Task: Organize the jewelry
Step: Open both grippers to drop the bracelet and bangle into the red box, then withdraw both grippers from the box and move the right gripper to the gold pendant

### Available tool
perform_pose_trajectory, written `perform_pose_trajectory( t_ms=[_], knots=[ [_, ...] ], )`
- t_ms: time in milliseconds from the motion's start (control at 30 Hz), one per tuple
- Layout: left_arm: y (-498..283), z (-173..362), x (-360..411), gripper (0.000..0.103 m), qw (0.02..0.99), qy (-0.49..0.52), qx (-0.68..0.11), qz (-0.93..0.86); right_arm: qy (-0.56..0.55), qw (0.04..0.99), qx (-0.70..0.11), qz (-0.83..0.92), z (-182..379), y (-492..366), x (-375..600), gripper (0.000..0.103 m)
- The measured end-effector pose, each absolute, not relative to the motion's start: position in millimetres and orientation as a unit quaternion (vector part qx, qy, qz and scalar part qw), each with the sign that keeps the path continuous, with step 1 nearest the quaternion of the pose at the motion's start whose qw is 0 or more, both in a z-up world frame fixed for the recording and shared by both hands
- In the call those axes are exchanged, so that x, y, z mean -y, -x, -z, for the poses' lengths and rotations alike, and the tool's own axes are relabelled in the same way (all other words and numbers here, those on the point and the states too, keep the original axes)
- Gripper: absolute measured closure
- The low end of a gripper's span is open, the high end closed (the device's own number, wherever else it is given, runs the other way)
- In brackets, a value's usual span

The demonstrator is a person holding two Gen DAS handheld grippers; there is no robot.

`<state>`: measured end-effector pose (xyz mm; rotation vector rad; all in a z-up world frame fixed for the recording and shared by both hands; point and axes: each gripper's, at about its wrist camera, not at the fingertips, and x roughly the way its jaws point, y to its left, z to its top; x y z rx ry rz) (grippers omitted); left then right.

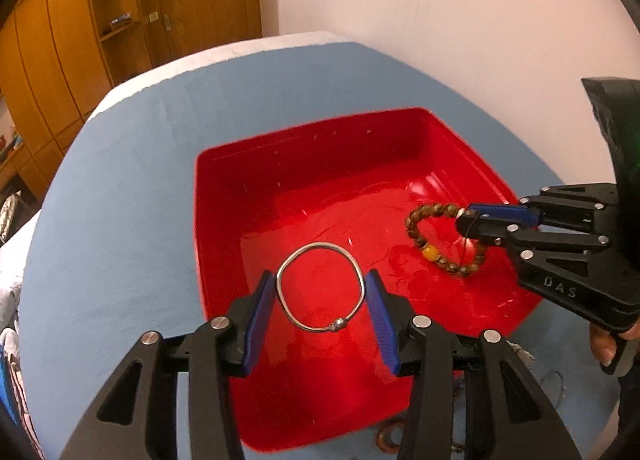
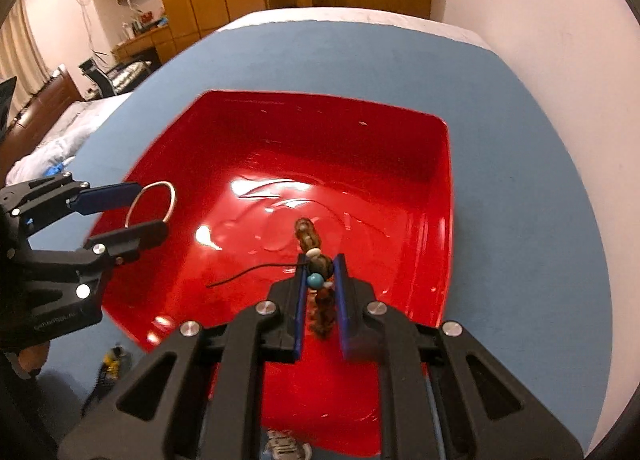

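Tray: red tray [image 1: 248,196] sits on a blue cloth [image 1: 132,164]; floor bare and glossy; both grippers hang over it, each carrying one piece
Left gripper: left gripper [image 1: 320,292] about half open; blue pads [image 1: 260,316] press the two sides of a silver bangle [image 1: 320,288]; ring bulges a little between them; small clasp bead at 6 o'clock of the ring, toward the camera
Right gripper: right gripper [image 2: 320,280] nearly shut; pads clamp a beaded bracelet [image 2: 314,248]; from the left wrist view the loop hangs toward 9 o'clock from the tips, one amber bead at the bottom; a thin black cord [image 2: 248,274] trails toward 9 o'clock in the right wrist view
Key relation: bangle lies flat-on across the left jaws, over the tray's near-left part; bracelet over the right part; the two pieces are apart, bracelet at about 2 o'clock from the bangle; tray floor lies straight below each
Judged step: release into the tray; whether either piece already touches the floor, cannot tell
Surroundings: more small jewelry lies on the cloth at the tray's near edge, partly hidden by the fingers; wooden cupboards [image 1: 52,72] beyond the table at 10 o'clock
Obstruction: none seen between either piece and the floor; trailing cord could snag a pad on opening
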<state>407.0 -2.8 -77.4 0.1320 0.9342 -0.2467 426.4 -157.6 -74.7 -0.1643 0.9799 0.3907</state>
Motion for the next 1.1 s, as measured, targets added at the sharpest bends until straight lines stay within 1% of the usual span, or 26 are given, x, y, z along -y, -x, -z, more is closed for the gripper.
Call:
perform_pose_trajectory(
  t_ms=[67,100,133,167,200,233,433,500,567,633,667,733,800,933,1100],
  knots=[
    [-411,84,1,0.056,0.880,-0.060,-0.456,0.116,0.085,0.863,-0.467,-0.175,77,-427,158,0.085],
    [-412,87,1,0.056,0.879,-0.061,-0.458,0.115,0.088,0.864,-0.465,-0.171,78,-427,160,0.074],
    [-413,90,0,0.053,0.879,-0.061,-0.459,0.115,0.088,0.866,-0.462,-0.171,79,-428,161,0.060],
    [-413,91,1,0.049,0.879,-0.062,-0.459,0.116,0.089,0.869,-0.457,-0.171,78,-427,162,0.056],
    [-412,92,0,0.047,0.880,-0.063,-0.457,0.116,0.091,0.870,-0.454,-0.169,77,-425,161,0.054],
    [-416,91,-1,0.045,0.880,-0.065,-0.456,0.115,0.092,0.870,-0.453,-0.169,77,-424,161,0.054],
    [-411,89,-3,0.044,0.880,-0.062,-0.457,0.116,0.083,0.875,-0.442,-0.179,68,-411,165,0.054],
    [-405,79,-6,0.039,0.884,-0.062,-0.449,0.117,0.086,0.878,-0.434,-0.184,61,-396,168,0.054],
    [-394,66,-11,0.030,0.891,-0.062,-0.435,0.116,0.090,0.880,-0.425,-0.191,52,-383,168,0.054],
    [-376,50,-17,0.029,0.898,-0.063,-0.420,0.113,0.093,0.884,-0.412,-0.200,41,-360,171,0.054],
    [-365,43,-23,0.029,0.901,-0.061,-0.416,0.109,0.094,0.885,-0.407,-0.203,37,-350,173,0.053],
    [-350,35,-30,0.028,0.904,-0.057,-0.410,0.104,0.091,0.889,-0.396,-0.211,27,-326,176,0.045],
    [-327,29,-39,0.027,0.908,-0.055,-0.403,0.097,0.086,0.894,-0.382,-0.220,20,-297,180,0.040],
    [-284,30,-50,0.023,0.913,-0.053,-0.397,0.082,0.082,0.890,-0.375,-0.248,20,-248,182,0.040],
    [-241,51,-58,0.023,0.910,-0.041,-0.407,0.072,0.077,0.872,-0.389,-0.287,42,-186,171,0.039]
  ],
)
